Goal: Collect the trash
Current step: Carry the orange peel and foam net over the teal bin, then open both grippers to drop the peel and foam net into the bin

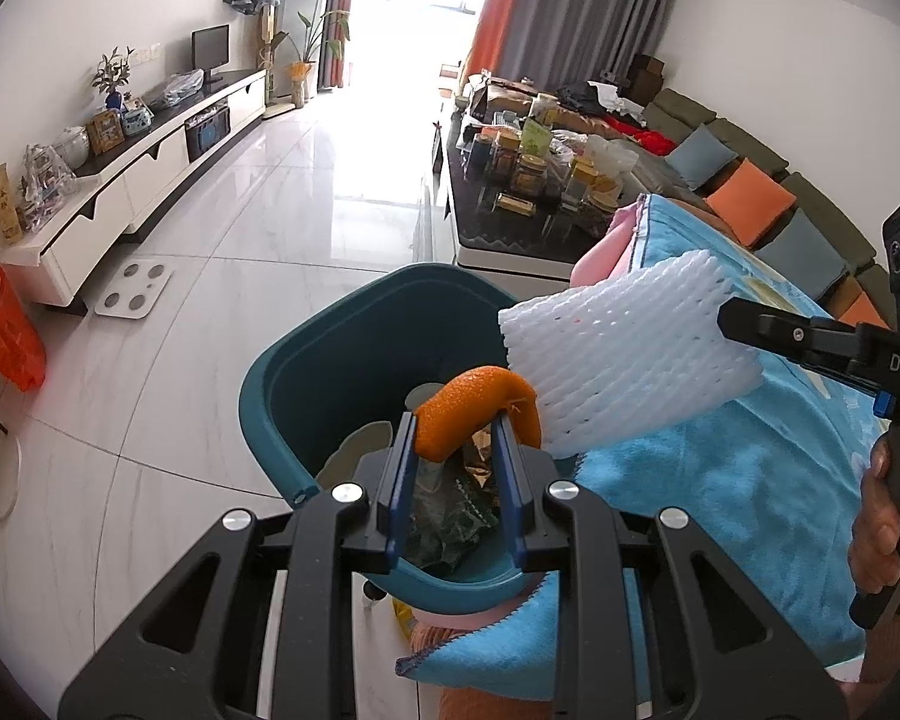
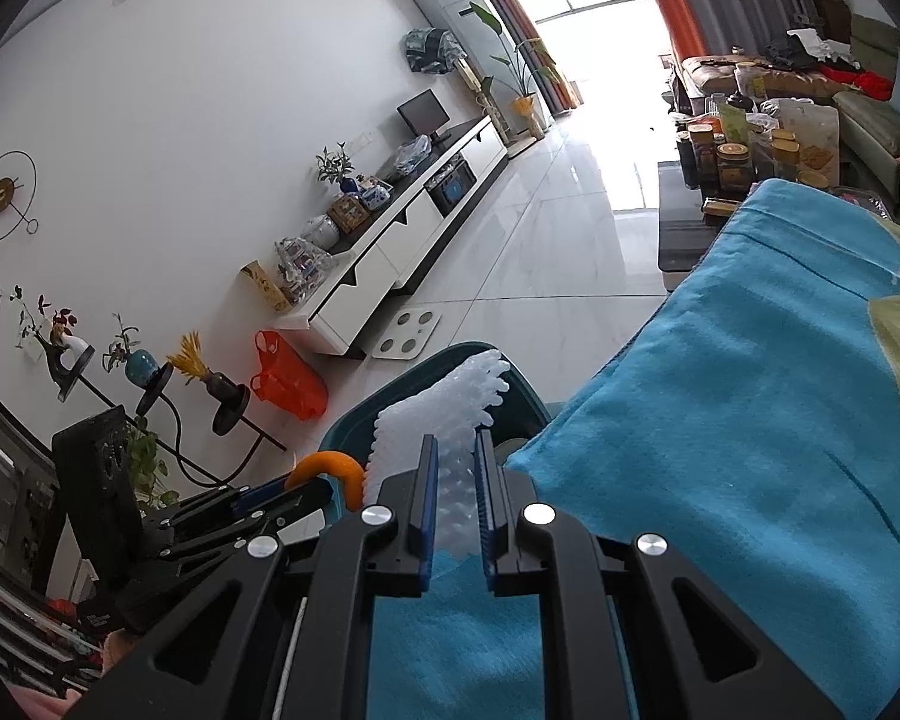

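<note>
Looking into the teal bin (image 1: 306, 384), we cannot identify the dark trash our left gripper (image 1: 457, 429) partly hides. Its fingers clamp one orange peel (image 1: 480, 405) above the bin; the right gripper (image 2: 455, 450) pinches one white foam net (image 2: 450, 414) there.

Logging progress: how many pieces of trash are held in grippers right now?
2: orange peel in the left gripper over the bin; white foam net in the right gripper.

Blue towel (image 1: 720, 480) beside orange cushion (image 1: 750, 201); jars (image 1: 534, 171), perhaps spices, on dark table (image 1: 510, 234).
</note>
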`<state>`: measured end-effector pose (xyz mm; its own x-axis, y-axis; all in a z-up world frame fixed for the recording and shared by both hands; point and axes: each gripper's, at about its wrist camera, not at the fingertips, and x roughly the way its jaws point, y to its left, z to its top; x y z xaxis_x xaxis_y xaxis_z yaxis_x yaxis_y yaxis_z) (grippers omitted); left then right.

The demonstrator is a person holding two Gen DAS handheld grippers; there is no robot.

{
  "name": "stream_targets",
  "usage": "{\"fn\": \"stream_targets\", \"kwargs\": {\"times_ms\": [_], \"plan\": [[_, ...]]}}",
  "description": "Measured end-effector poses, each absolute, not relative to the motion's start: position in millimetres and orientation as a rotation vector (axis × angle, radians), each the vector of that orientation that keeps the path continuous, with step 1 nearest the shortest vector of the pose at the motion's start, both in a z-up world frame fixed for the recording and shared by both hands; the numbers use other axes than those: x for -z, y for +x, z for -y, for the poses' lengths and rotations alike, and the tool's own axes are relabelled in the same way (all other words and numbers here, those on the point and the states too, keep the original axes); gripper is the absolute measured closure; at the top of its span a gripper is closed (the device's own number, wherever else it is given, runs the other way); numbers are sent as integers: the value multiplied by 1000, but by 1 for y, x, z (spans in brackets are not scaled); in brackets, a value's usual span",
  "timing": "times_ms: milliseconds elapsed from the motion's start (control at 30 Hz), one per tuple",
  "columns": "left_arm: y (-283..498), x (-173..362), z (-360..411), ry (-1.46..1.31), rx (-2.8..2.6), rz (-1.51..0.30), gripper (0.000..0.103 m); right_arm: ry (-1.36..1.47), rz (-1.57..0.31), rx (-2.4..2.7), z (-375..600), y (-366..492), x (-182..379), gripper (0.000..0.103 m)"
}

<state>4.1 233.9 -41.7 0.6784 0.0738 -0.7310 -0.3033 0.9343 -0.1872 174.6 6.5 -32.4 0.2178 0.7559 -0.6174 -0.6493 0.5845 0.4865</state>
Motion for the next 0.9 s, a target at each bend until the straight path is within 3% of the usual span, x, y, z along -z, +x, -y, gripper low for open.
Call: {"fn": "stream_targets", "kwargs": {"times_ms": [900], "plan": [[15,59,-239,-320,-252,-839,78,63,-983,-991,-43,176,45,92]]}}
